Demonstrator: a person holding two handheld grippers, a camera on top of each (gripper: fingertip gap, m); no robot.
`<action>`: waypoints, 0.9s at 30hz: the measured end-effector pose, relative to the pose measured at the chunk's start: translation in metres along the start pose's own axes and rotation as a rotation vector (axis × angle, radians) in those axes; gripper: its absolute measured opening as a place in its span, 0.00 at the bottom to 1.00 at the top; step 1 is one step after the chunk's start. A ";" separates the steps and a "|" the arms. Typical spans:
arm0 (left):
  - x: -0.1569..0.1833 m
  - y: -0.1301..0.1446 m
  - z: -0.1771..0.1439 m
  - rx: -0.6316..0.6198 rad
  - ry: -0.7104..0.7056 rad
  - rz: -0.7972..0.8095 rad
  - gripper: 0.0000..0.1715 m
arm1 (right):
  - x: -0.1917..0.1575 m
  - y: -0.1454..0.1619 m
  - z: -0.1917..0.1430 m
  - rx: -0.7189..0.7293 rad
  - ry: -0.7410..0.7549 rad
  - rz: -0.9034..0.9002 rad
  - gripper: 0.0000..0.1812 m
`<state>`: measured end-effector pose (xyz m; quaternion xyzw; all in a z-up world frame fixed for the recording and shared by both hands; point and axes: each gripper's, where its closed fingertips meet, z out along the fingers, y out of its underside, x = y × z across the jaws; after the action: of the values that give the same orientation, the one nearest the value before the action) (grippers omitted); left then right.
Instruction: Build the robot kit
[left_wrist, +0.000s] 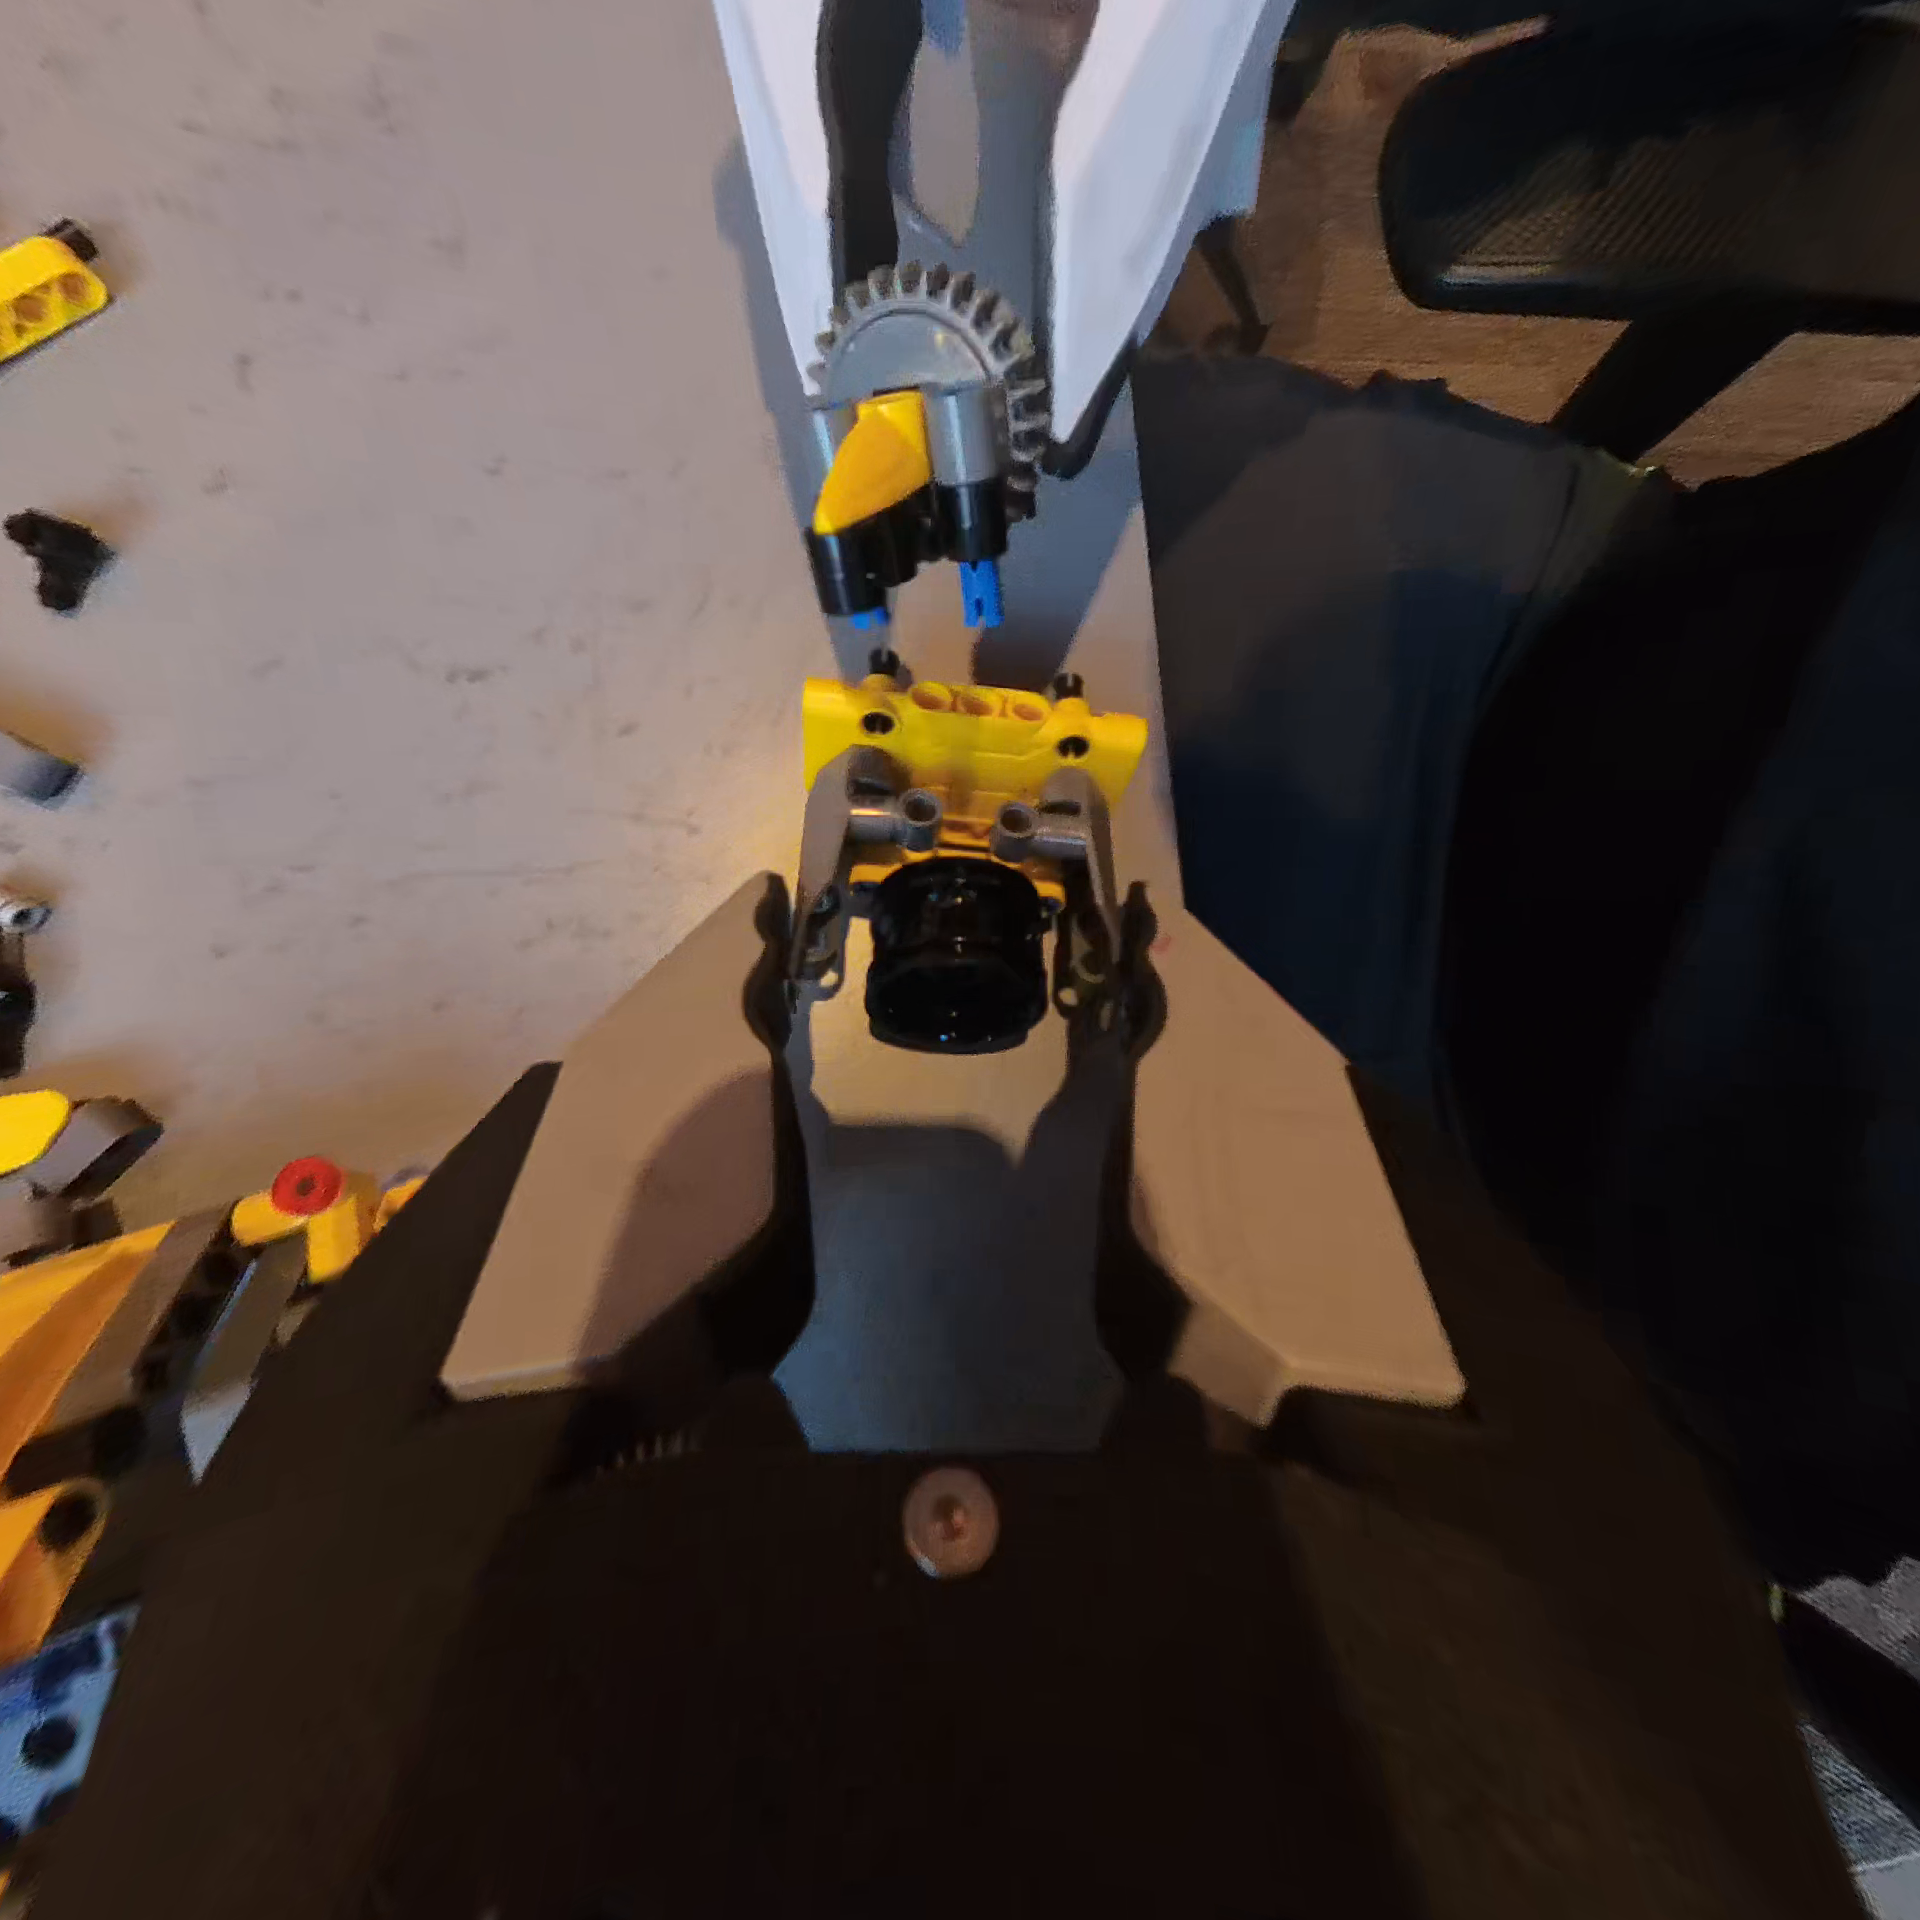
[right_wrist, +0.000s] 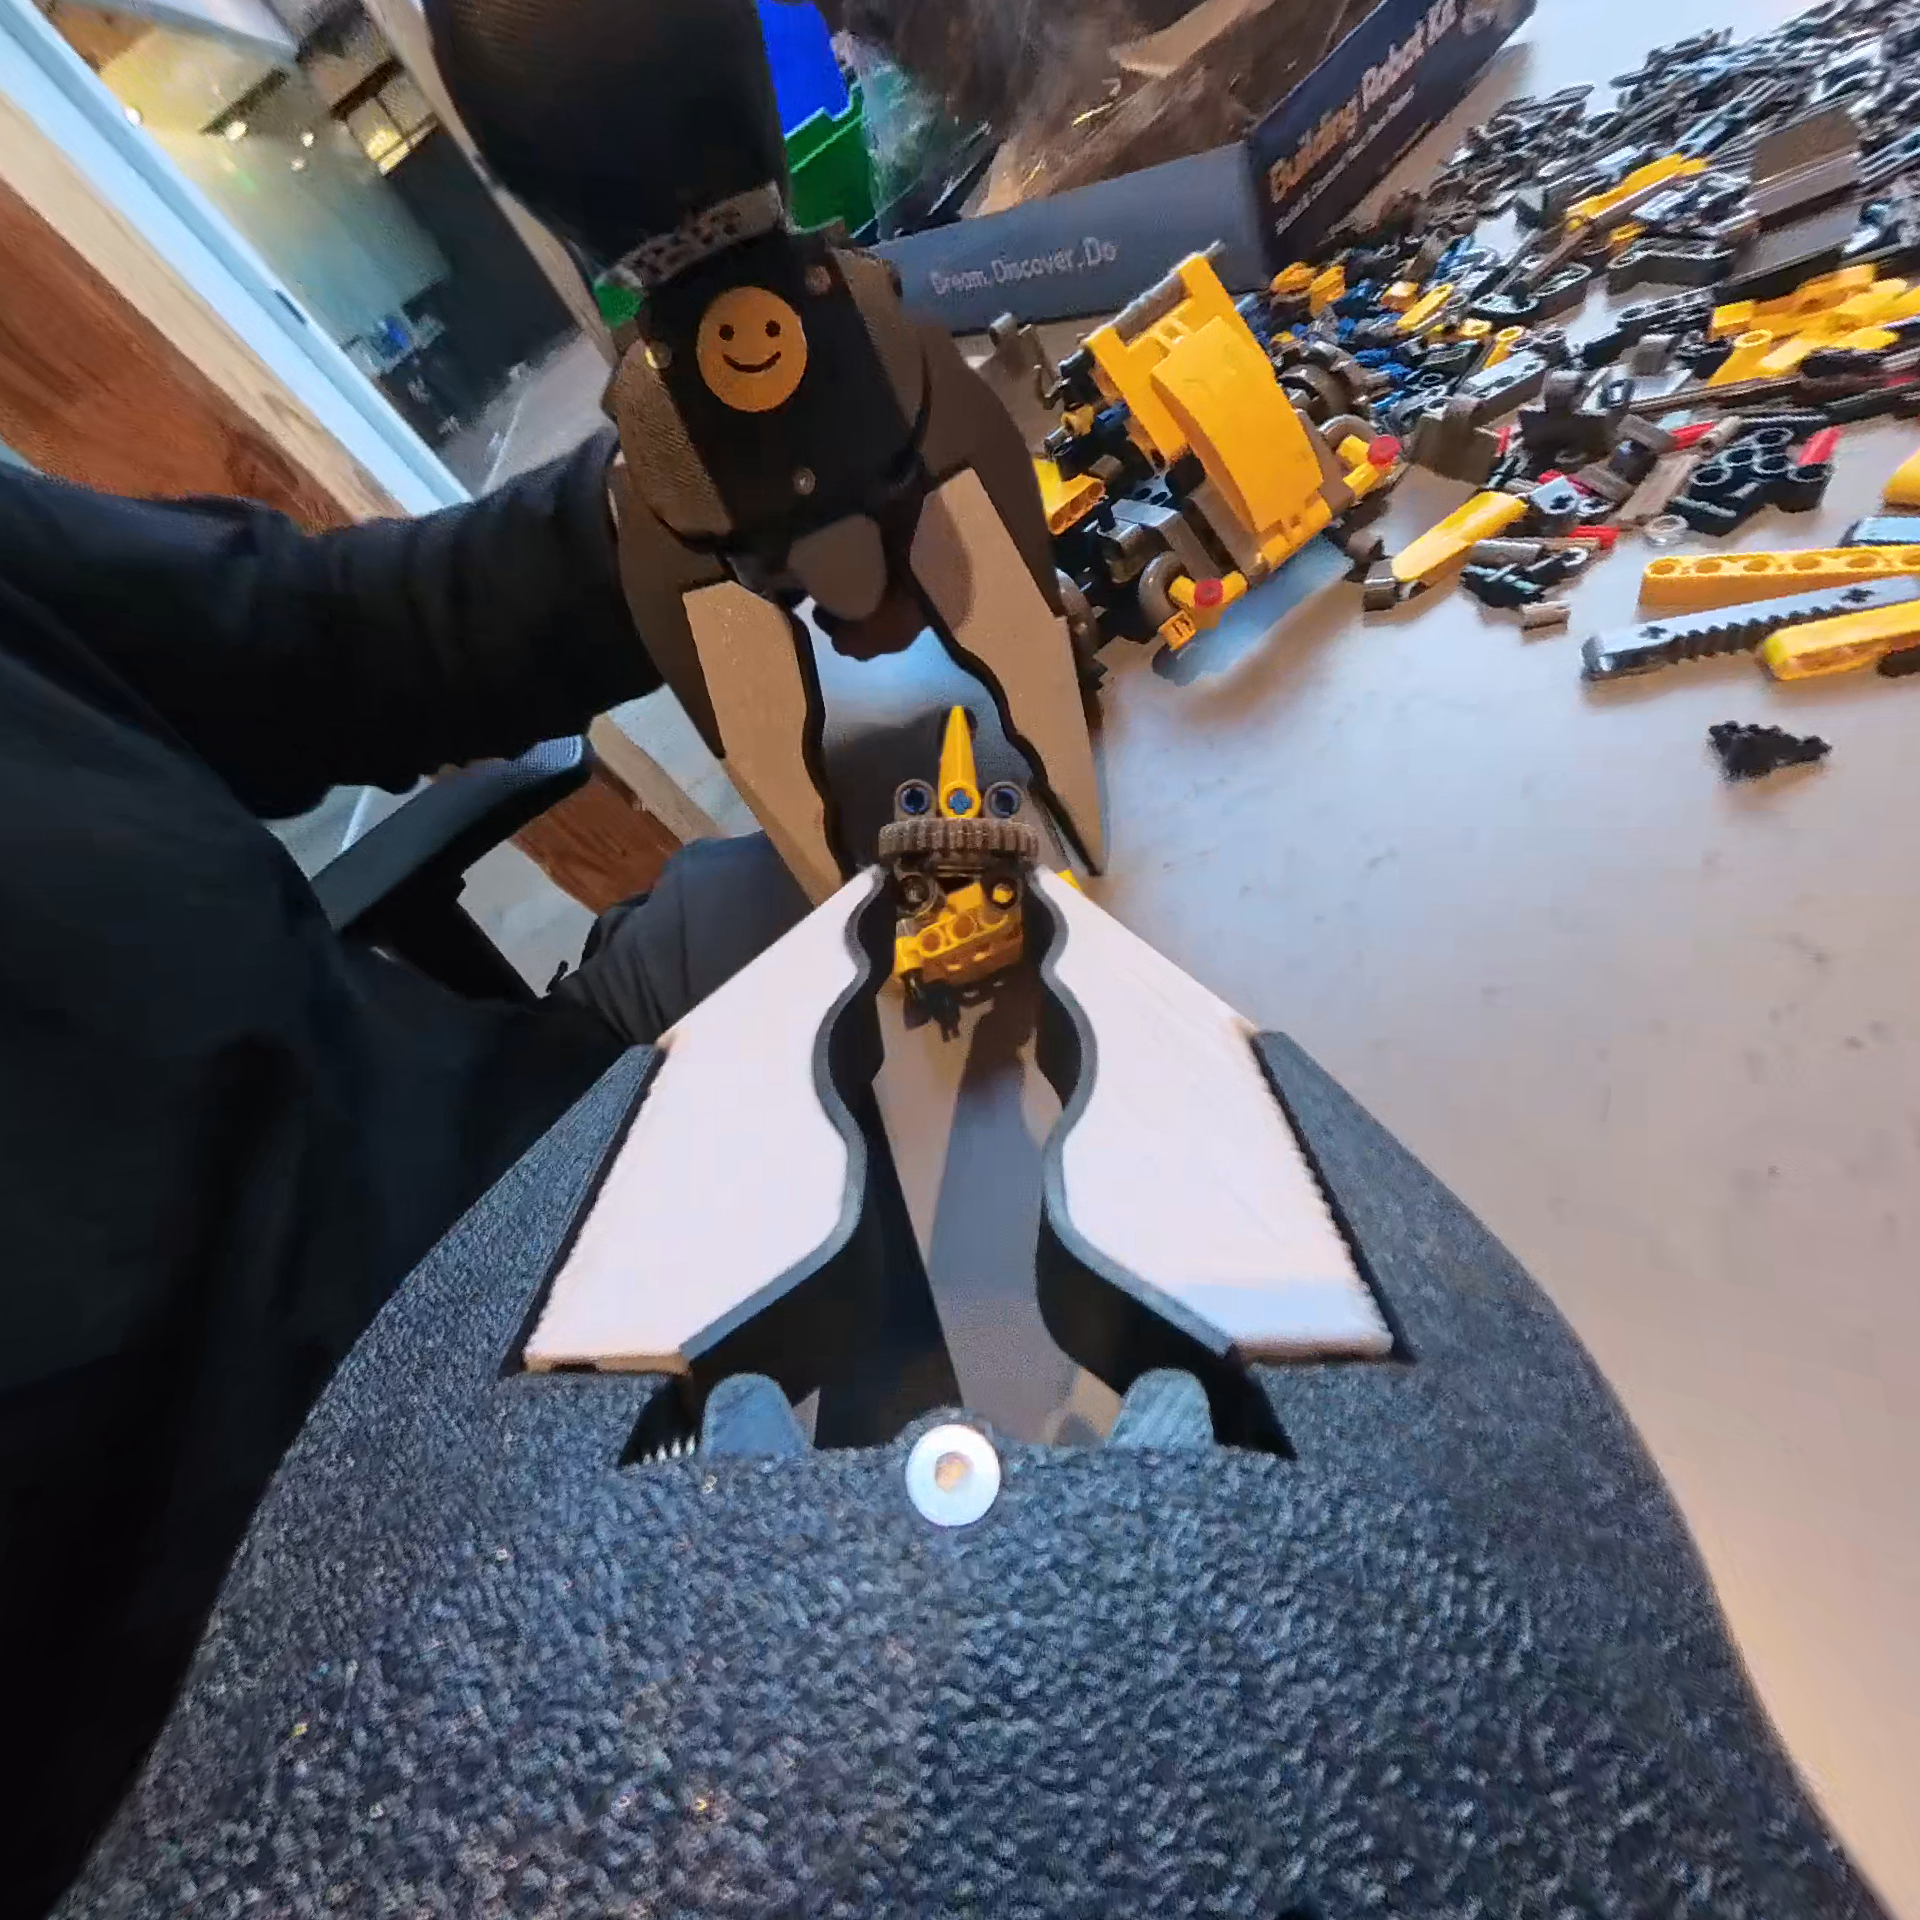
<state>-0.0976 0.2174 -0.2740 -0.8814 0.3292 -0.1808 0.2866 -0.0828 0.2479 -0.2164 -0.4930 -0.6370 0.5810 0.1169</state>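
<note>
My left gripper (left_wrist: 956, 935) has tan fingers and is shut on a small yellow assembly (left_wrist: 971, 748) with grey arms and a black wheel hub (left_wrist: 954, 971). It holds it above the table edge. My right gripper (right_wrist: 956, 883), with white fingers, is shut on a grey gear assembly (right_wrist: 956, 836) with a yellow curved piece and black connectors. In the left wrist view that gear assembly (left_wrist: 925, 416) points its blue pins (left_wrist: 979, 594) at the yellow assembly, a small gap apart. The left gripper (right_wrist: 956, 862) faces mine in the right wrist view.
A grey table (right_wrist: 1403, 1039) carries a partly built yellow vehicle (right_wrist: 1216, 436), a large pile of loose parts (right_wrist: 1662, 260), a toothed grey beam (right_wrist: 1745, 623) and a dark box (right_wrist: 1351, 135). A person's dark sleeve (right_wrist: 312, 623) and a black chair (left_wrist: 1662, 208) are beside the table. My right fingertips sit around 7 cm from my left ones.
</note>
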 end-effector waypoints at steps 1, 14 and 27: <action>0.001 -0.002 0.002 0.014 0.014 0.004 0.37 | -0.001 0.000 -0.002 0.012 0.001 0.009 0.13; 0.003 -0.020 0.018 0.081 0.046 0.104 0.36 | 0.004 0.014 -0.026 0.065 0.101 0.025 0.13; 0.004 -0.038 0.028 0.140 0.088 0.092 0.37 | 0.007 0.015 -0.023 -0.115 0.139 -0.136 0.13</action>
<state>-0.0624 0.2495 -0.2715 -0.8344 0.3681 -0.2284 0.3407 -0.0624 0.2649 -0.2258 -0.4935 -0.6915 0.4988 0.1715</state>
